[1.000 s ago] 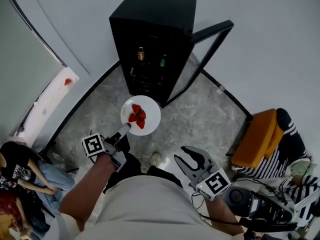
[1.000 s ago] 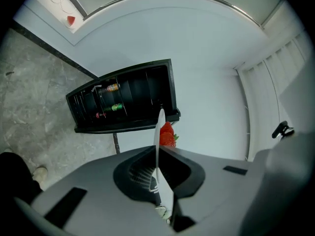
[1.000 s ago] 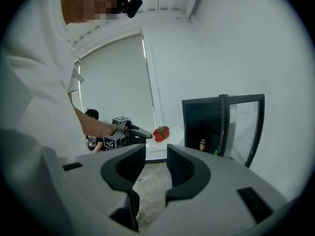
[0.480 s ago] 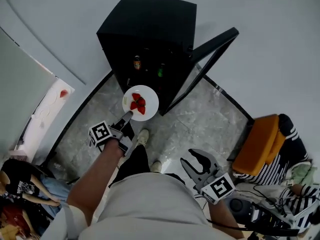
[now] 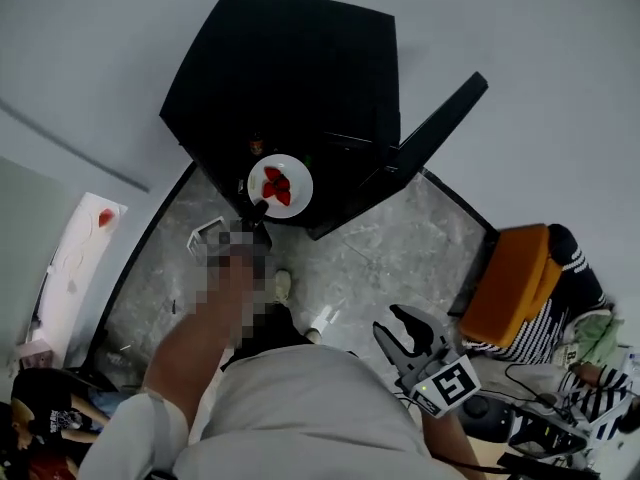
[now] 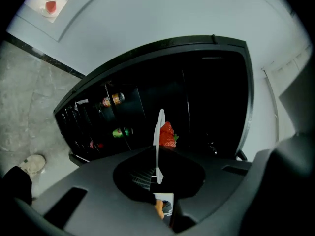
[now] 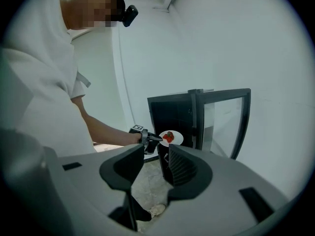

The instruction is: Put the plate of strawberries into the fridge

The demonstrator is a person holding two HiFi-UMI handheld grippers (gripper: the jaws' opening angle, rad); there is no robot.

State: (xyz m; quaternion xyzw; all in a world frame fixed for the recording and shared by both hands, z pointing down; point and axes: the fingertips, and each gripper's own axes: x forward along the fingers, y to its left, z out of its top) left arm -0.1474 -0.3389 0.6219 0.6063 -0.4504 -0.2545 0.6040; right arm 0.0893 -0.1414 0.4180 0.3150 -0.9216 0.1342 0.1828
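Now left gripper (image 5: 259,210) clamping near rim of plate (image 5: 303,191), holding it at open fridge (image 5: 290,78) front. Plate probably stiff, light, slippery; strawberries (image 5: 276,183) loose, likely rolling. Right gripper (image 5: 415,338) hanging open, empty.

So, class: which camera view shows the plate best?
The head view: it looks down on the whole plate with the strawberries on it. The left gripper view shows it only edge-on; the right gripper view shows it small and far off.
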